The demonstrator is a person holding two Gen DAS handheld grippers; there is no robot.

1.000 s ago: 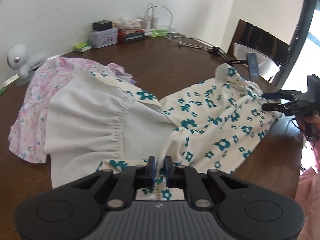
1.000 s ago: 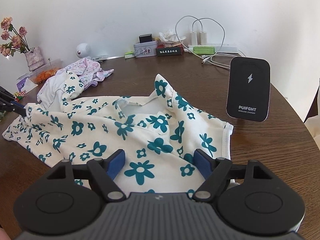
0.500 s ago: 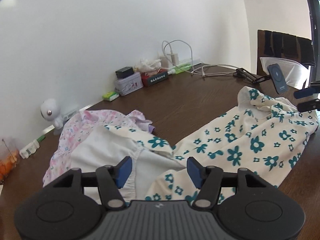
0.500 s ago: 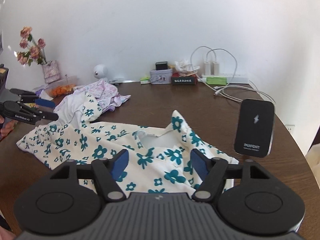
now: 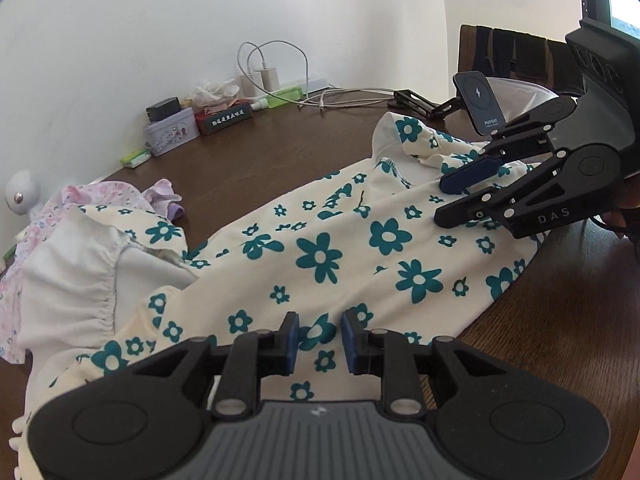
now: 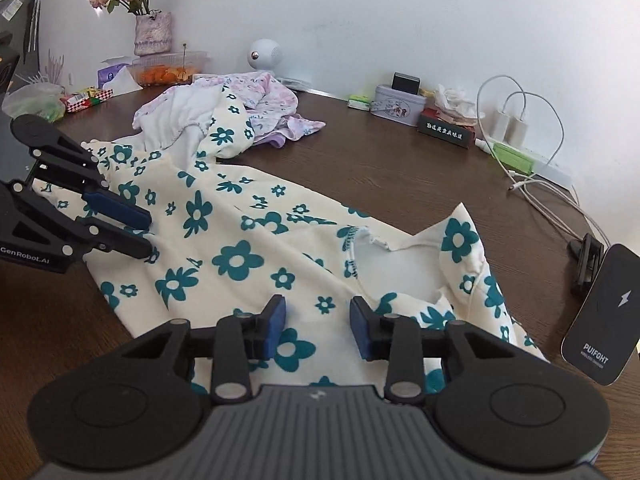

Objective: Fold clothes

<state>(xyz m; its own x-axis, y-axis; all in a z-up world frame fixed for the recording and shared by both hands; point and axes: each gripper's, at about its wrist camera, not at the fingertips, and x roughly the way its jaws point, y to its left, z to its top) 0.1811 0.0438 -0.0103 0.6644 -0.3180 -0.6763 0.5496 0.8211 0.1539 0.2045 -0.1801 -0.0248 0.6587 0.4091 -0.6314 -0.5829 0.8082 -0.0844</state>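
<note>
Dark wood worktop carries the cream, teal-flowered garment spread flat. Only the right wrist view shows its neck opening and a flower vase. Left hand-held gripper and right hand-held gripper hover over it, part-open, empty.

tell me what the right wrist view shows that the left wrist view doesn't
Only the right wrist view shows the vase of dried flowers, the clear tub of orange snacks and the garment's neck opening. Only the left wrist view shows the dark chair behind the table and the gathered white lining up close. Both show the teal-flowered garment spread on the brown table, the pink floral clothes, the black wireless charger, the white round camera, and each other's gripper, fingers apart: left gripper, right gripper.
</note>
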